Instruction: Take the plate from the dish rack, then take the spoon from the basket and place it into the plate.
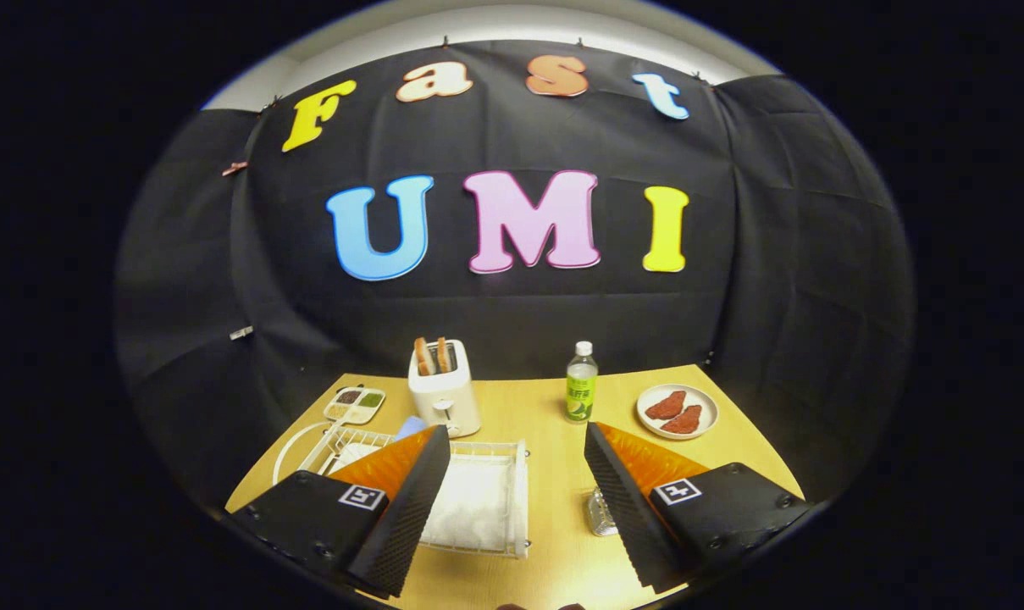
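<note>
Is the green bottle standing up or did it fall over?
Standing up. The bottle sits upright on the table, white cap on top, beyond the open gripper.

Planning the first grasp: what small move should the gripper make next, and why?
Probably ease down and left toward the dish rack. The gripper is open and holds nothing, and the rack lies partly behind its left finger, not between the two.

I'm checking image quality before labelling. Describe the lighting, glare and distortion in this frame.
Gripper view: strong fisheye bending, so the table's far edge curves; warm glare on the tabletop between the open gripper's fingers; the rack's white liner looks nearly washed out; the toaster, bottle and plate of meat stay sharp; the cloth wall is dim.
</note>
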